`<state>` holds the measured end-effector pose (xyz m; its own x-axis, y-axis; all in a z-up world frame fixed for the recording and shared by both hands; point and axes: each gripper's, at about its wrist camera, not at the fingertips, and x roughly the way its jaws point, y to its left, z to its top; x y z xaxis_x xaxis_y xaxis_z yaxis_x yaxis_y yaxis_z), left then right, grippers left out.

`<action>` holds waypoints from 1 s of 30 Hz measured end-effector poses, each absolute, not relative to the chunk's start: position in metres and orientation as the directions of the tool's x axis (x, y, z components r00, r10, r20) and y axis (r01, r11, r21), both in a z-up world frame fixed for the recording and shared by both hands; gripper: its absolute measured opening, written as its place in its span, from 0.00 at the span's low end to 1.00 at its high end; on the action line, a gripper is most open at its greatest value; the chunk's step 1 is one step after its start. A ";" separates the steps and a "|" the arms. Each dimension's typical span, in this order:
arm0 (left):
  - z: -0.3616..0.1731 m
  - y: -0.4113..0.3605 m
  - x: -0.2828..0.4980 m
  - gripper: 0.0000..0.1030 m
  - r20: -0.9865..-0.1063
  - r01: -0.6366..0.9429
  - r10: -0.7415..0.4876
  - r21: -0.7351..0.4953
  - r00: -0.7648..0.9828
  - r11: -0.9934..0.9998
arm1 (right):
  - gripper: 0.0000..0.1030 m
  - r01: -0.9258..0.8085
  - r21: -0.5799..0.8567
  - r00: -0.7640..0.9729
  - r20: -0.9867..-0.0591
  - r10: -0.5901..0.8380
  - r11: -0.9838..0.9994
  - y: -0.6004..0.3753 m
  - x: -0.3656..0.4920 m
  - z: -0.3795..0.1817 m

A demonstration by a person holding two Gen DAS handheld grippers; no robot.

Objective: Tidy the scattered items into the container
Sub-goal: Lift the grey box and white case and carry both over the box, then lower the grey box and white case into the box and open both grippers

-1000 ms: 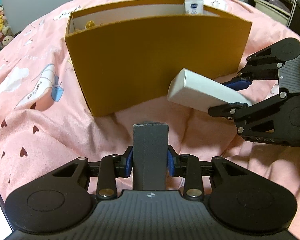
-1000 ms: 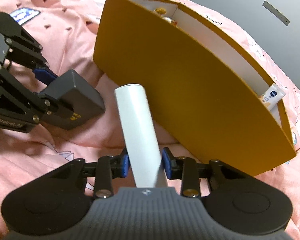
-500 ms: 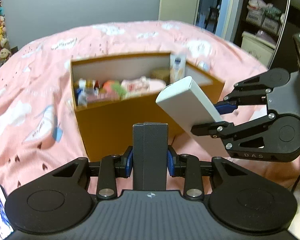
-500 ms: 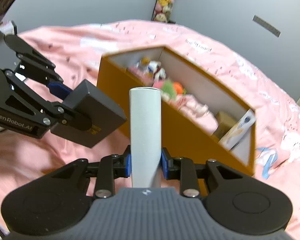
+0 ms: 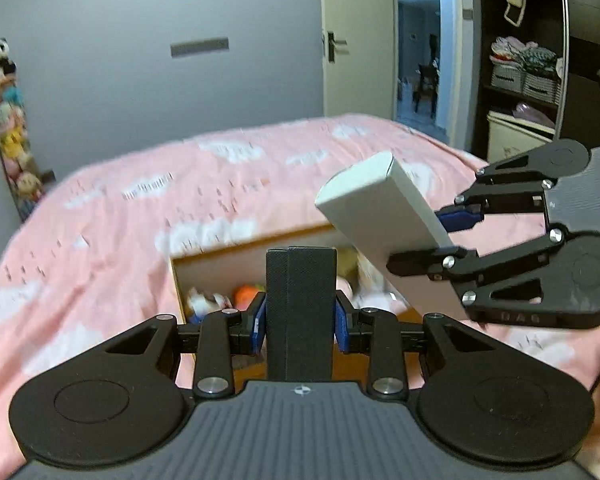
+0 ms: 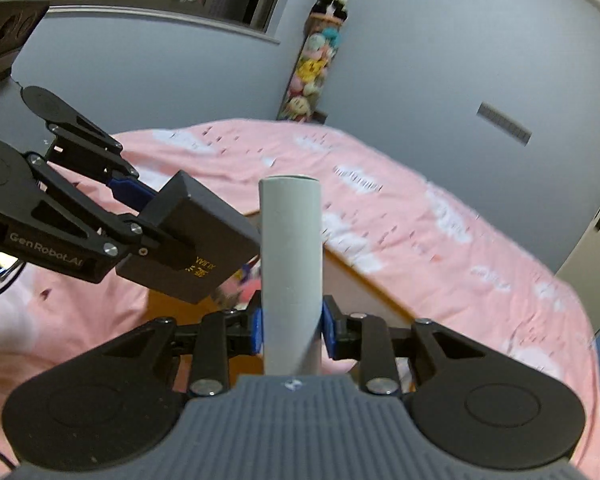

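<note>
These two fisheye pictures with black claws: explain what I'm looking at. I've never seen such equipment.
Each picture comes from a camera on a hand-held two-finger gripper that a person carries, looking along its fingers. In the left-hand view, the left gripper is shut on a dark grey box; the right gripper appears at the side. In the right-hand view, the right gripper is shut on a white box. Below them, an open brown container with small colourful items inside sits on a pink bedspread.
</note>
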<state>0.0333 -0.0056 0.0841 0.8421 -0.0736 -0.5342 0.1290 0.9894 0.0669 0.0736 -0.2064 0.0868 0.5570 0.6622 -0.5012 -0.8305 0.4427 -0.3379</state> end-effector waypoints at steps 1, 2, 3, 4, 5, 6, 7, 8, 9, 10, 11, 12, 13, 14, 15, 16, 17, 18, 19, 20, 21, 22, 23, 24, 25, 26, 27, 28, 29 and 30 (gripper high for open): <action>0.085 -0.008 0.038 0.37 -0.521 0.121 -0.065 0.074 0.851 0.990 | 0.30 -0.824 -0.348 0.566 -0.493 0.661 0.447 -0.205 0.076 0.088; 0.086 -0.010 0.042 0.37 -0.508 0.112 -0.057 0.078 0.859 0.991 | 0.30 -0.817 -0.360 0.576 -0.484 0.659 0.450 -0.203 0.079 0.089; 0.086 -0.012 0.045 0.37 -0.500 0.101 -0.048 0.080 0.865 0.992 | 0.30 -0.809 -0.374 0.587 -0.475 0.656 0.453 -0.200 0.082 0.089; 0.086 -0.013 0.047 0.37 -0.493 0.089 -0.039 0.078 0.869 0.993 | 0.30 -0.801 -0.389 0.598 -0.466 0.653 0.456 -0.197 0.085 0.088; 0.084 -0.014 0.052 0.37 -0.484 0.078 -0.034 0.071 0.874 0.994 | 0.30 -0.792 -0.401 0.608 -0.459 0.648 0.460 -0.196 0.089 0.088; 0.083 -0.014 0.055 0.37 -0.477 0.071 -0.033 0.063 0.878 0.995 | 0.30 -0.783 -0.412 0.620 -0.455 0.640 0.465 -0.193 0.093 0.086; 0.081 -0.014 0.060 0.37 -0.474 0.062 -0.031 0.050 0.880 0.997 | 0.30 -0.776 -0.418 0.629 -0.454 0.631 0.472 -0.190 0.099 0.083; 0.079 -0.012 0.065 0.37 -0.472 0.049 -0.028 0.032 0.881 0.998 | 0.30 -0.771 -0.420 0.636 -0.458 0.621 0.480 -0.186 0.105 0.079; 0.075 -0.010 0.071 0.37 -0.469 0.031 -0.020 0.016 0.883 0.999 | 0.29 -0.766 -0.421 0.642 -0.462 0.612 0.486 -0.176 0.110 0.073; 0.071 -0.008 0.077 0.37 -0.467 0.011 -0.008 0.004 0.884 1.000 | 0.30 -0.762 -0.422 0.648 -0.467 0.602 0.492 -0.171 0.116 0.067; 0.066 -0.007 0.084 0.37 -0.472 -0.013 0.007 -0.008 0.882 1.000 | 0.30 -0.757 -0.421 0.653 -0.475 0.590 0.499 -0.166 0.121 0.062; 0.062 -0.004 0.089 0.37 -0.478 -0.030 0.020 -0.015 0.878 0.999 | 0.29 -0.755 -0.419 0.656 -0.485 0.579 0.504 -0.161 0.126 0.057; 0.058 -0.002 0.094 0.37 -0.488 -0.043 0.028 -0.020 0.873 0.999 | 0.29 -0.754 -0.416 0.657 -0.497 0.567 0.509 -0.157 0.131 0.052; 0.052 -0.001 0.101 0.37 -0.502 -0.057 0.037 -0.024 0.864 0.998 | 0.29 -0.751 -0.414 0.659 -0.508 0.555 0.514 -0.150 0.136 0.046; 0.048 0.002 0.106 0.37 -0.514 -0.070 0.047 -0.025 0.856 0.997 | 0.29 -0.748 -0.413 0.662 -0.520 0.539 0.521 -0.146 0.140 0.041; 0.044 0.004 0.111 0.37 -0.526 -0.077 0.052 -0.025 0.849 0.997 | 0.29 -0.743 -0.415 0.667 -0.532 0.523 0.525 -0.140 0.145 0.036; 0.039 0.004 0.117 0.37 -0.540 -0.081 0.054 -0.027 0.840 0.996 | 0.29 -0.737 -0.421 0.672 -0.544 0.503 0.529 -0.135 0.149 0.030; 0.035 0.006 0.122 0.37 -0.555 -0.085 0.052 -0.033 0.830 0.996 | 0.29 -0.730 -0.425 0.677 -0.557 0.482 0.535 -0.130 0.153 0.025; 0.031 0.008 0.126 0.37 -0.571 -0.089 0.047 -0.046 0.819 0.995 | 0.29 -0.725 -0.427 0.680 -0.569 0.462 0.541 -0.125 0.157 0.021; 0.027 0.011 0.130 0.36 -0.586 -0.093 0.037 -0.066 0.810 0.993 | 0.29 -0.721 -0.427 0.681 -0.582 0.444 0.545 -0.121 0.161 0.016; 0.024 0.014 0.134 0.37 -0.596 -0.097 0.027 -0.085 0.802 0.992 | 0.29 -0.719 -0.428 0.680 -0.593 0.431 0.547 -0.119 0.164 0.013; 0.020 0.017 0.135 0.36 -0.605 -0.101 0.020 -0.100 0.796 0.990 | 0.29 -0.718 -0.428 0.680 -0.601 0.420 0.549 -0.116 0.168 0.008; 0.017 0.018 0.137 0.36 -0.614 -0.107 0.016 -0.112 0.789 0.988 | 0.29 -0.716 -0.429 0.679 -0.610 0.408 0.551 -0.113 0.171 0.004; 0.014 0.020 0.139 0.37 -0.619 -0.111 0.013 -0.121 0.785 0.986 | 0.29 -0.715 -0.429 0.678 -0.618 0.398 0.552 -0.112 0.173 0.001; 0.012 0.021 0.142 0.36 -0.622 -0.115 0.010 -0.129 0.783 0.985 | 0.29 -0.714 -0.429 0.677 -0.624 0.389 0.553 -0.111 0.175 -0.002; 0.009 0.023 0.144 0.37 -0.626 -0.119 0.007 -0.138 0.780 0.983 | 0.29 -0.713 -0.428 0.676 -0.632 0.380 0.555 -0.109 0.177 -0.005; 0.007 0.024 0.144 0.37 -0.628 -0.126 0.008 -0.143 0.778 0.982 | 0.29 -0.712 -0.428 0.675 -0.637 0.373 0.557 -0.108 0.177 -0.006; 0.006 0.024 0.147 0.36 -0.630 -0.132 0.012 -0.145 0.776 0.981 | 0.29 -0.710 -0.430 0.675 -0.641 0.365 0.558 -0.105 0.179 -0.008; 0.004 0.025 0.149 0.37 -0.633 -0.138 0.016 -0.144 0.774 0.980 | 0.29 -0.708 -0.431 0.675 -0.646 0.356 0.559 -0.103 0.180 -0.012; 0.002 0.026 0.150 0.37 -0.636 -0.144 0.020 -0.143 0.772 0.979 | 0.29 -0.708 -0.431 0.673 -0.653 0.347 0.560 -0.101 0.182 -0.015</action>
<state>0.1501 0.0262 0.0022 0.7717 0.0204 -0.6356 -0.1438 0.9792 -0.1432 0.1817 -0.1007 -0.0152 0.6729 0.3475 -0.6531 -0.7076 0.5598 -0.4312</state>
